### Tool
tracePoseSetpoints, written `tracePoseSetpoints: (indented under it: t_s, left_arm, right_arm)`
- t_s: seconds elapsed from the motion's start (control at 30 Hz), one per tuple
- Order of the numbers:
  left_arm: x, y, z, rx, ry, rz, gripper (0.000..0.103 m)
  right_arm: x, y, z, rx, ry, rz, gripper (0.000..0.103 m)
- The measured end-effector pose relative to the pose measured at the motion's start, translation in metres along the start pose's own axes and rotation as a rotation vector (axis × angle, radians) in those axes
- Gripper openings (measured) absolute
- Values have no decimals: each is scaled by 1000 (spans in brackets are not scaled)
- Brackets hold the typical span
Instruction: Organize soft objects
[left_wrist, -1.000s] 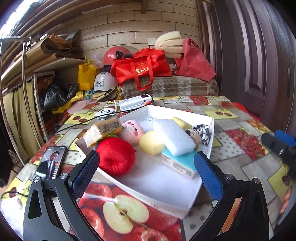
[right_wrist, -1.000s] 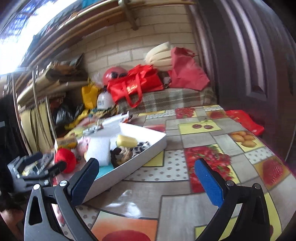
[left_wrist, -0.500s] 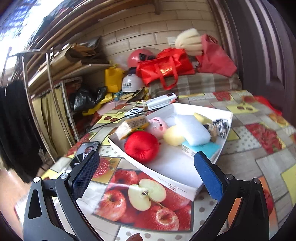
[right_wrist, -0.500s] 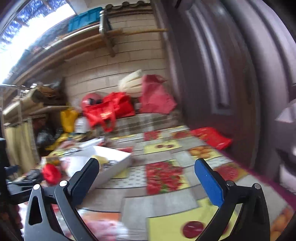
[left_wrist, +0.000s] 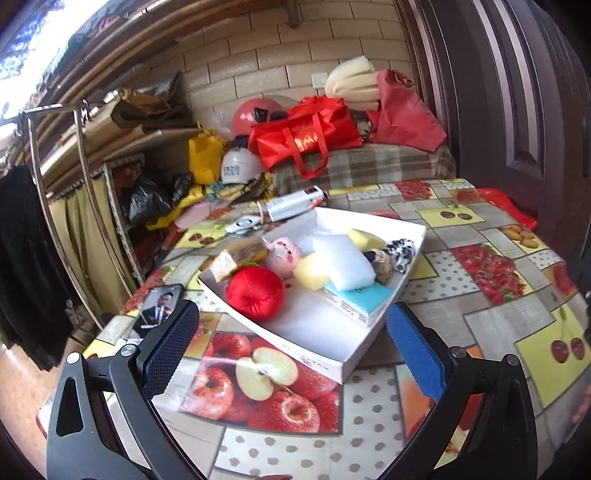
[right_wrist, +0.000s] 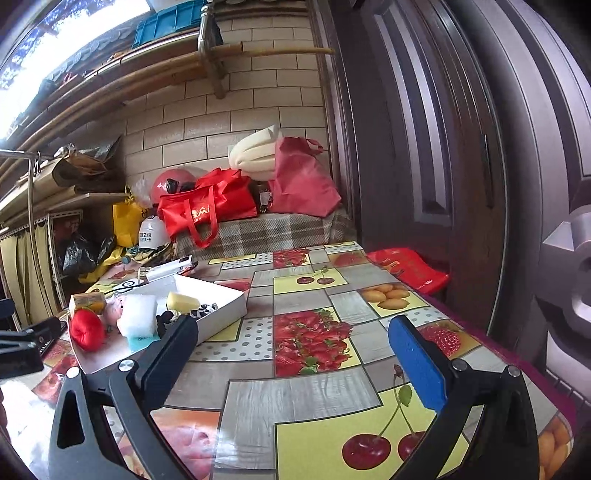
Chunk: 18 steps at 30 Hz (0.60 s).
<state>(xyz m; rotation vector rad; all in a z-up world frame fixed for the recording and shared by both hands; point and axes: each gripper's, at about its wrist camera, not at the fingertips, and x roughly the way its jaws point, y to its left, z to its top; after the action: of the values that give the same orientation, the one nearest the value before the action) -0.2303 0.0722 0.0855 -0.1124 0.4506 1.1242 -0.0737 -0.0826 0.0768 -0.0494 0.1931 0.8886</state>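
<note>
A white shallow box lies on the fruit-print table and holds several soft things: a red plush ball, a pink plush pig, a yellow sponge, a white sponge, a teal pack and a black-and-white plush. My left gripper is open and empty, just in front of the box. My right gripper is open and empty, over the table to the right of the box. The left gripper's body shows at the left edge.
A phone lies left of the box, a white carton and cable behind it. A dark door stands on the right. Red bags and helmets sit on a checked bench behind the table. A rack stands left.
Both grippers have drawn back and up from the box, still open and empty. The right gripper has swung right towards the door side of the table.
</note>
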Motion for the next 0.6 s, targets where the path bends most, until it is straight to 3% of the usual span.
tracePoseSetpoints:
  t_s: [0.2,0.6]
  left_arm:
    - [6,8,15,-54,106,-60,103]
    - [-2,0,14,-22,84,-17,103]
  right_arm:
    - [-4,1,0,-7,-22,-1,103]
    - [-1,-14,2,65,-5,26,103]
